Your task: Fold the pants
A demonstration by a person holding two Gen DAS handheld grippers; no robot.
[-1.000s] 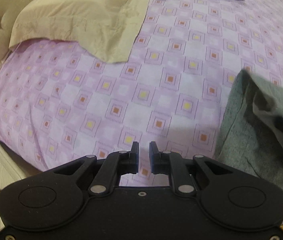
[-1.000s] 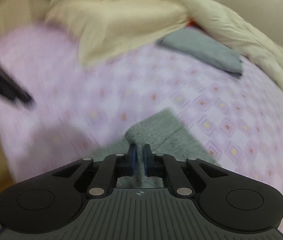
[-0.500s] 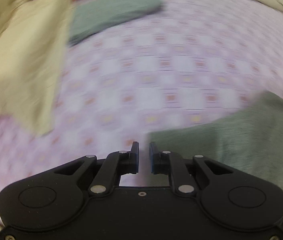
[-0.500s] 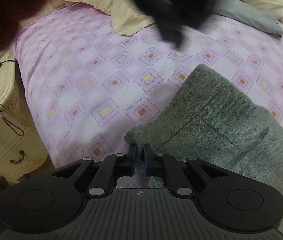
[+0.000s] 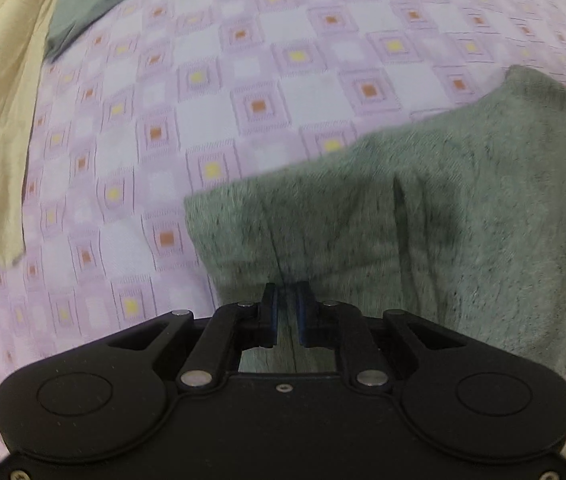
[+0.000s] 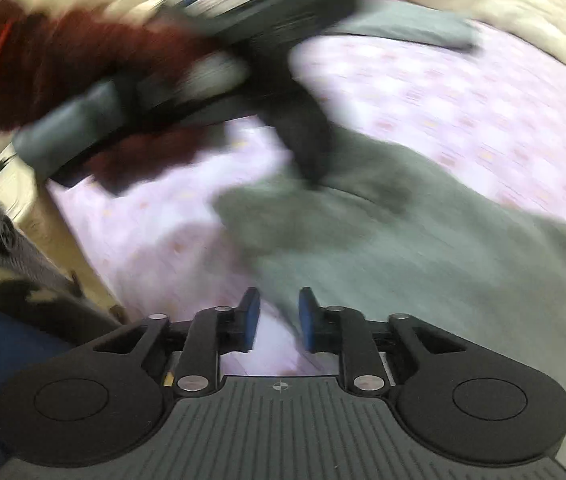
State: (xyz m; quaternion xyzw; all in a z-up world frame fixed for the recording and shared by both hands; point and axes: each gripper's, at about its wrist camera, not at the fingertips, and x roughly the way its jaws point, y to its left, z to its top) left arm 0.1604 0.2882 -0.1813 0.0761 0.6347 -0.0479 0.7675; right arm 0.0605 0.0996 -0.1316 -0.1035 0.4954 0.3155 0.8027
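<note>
pants [image 5: 423, 216] now beneath left tool [image 5: 287, 312]

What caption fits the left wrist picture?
Left gripper poised over folded grey-green knit pants on a purple checked bedsheet.

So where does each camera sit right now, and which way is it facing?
Left wrist: on the left tongs, looking steeply down on the grey-green pants and pink checked bedsheet; only its own fingers show.
Right wrist: on the right tongs, jaws just opened, nothing between them; looks across the pants to the blurred left tongs and red sleeve.
Shared: pants, bedsheet, folded grey garment.
</note>
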